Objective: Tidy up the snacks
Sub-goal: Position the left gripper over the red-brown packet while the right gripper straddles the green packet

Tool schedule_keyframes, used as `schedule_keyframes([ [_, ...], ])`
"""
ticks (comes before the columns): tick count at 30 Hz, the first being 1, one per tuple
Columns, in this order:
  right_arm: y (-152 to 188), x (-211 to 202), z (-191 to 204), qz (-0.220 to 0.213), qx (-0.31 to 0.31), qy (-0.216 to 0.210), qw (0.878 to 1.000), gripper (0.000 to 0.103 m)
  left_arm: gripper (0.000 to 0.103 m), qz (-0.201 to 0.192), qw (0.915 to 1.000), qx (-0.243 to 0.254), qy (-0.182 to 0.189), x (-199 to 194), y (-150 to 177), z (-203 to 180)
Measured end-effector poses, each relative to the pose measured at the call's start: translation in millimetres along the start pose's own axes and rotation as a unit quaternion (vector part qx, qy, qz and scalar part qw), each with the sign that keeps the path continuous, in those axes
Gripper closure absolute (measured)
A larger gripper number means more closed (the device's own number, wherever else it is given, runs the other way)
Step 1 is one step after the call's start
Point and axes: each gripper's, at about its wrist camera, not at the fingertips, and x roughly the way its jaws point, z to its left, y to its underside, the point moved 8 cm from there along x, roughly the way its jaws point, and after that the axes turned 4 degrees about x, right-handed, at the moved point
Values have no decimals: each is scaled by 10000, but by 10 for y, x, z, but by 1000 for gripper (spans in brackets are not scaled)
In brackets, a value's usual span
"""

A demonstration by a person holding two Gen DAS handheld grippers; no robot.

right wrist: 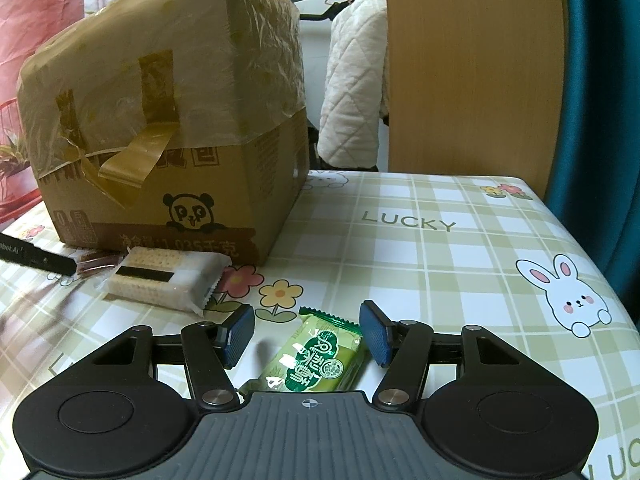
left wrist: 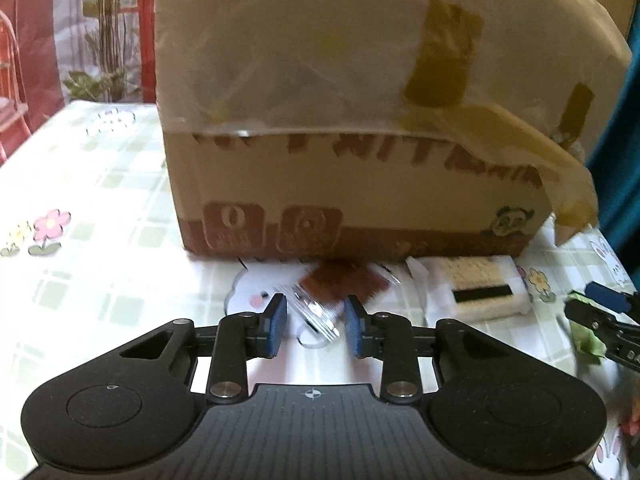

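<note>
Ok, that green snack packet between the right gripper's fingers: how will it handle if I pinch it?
The green snack packet looks glossy, so it may slip. It lies flat and slim, so it should be light and won't roll. Its crimped ends will probably flex while the middle stays firmer.

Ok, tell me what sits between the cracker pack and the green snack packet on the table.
Only bare tablecloth, printed with flowers, lies between the cracker pack and the green snack packet; the right wrist view shows it.

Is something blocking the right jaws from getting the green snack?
Nothing visible does. The green foil snack packet lies flat on the checked tablecloth, right between the open jaws of the right gripper, with bare cloth on both sides.
</note>
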Motion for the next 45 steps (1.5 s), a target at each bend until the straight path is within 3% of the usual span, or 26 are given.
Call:
schedule_keyframes([
  [7,3,9,2,30,-39,21,10000,47,68,20,9991,346,231,213,-175,-80],
  [13,4,15,7,43,-73,21,10000,47,39,-80,9954,871,401,284,-152,-237],
  [16,2,22,7,59,-92,26,9999,47,40,-80,9928,1134,369,278,-104,-308],
  [22,1,31,8,69,-114,44,9999,46,41,38,9912,1122,708,202,3,-468],
  [24,2,37,14,80,-133,46,9999,46,41,12,9917,1113,646,212,8,-500],
  [29,7,35,24,93,-149,38,9998,45,41,3,9977,544,416,349,-136,-467],
  [35,7,34,24,96,-155,36,9998,45,43,-28,9935,1140,-40,435,-145,-670],
  [37,6,36,26,96,-154,35,9998,45,56,-64,9936,1131,-17,417,-125,-707],
  [45,9,34,31,96,-153,40,9998,45,59,13,9948,1023,-28,287,62,-676],
])
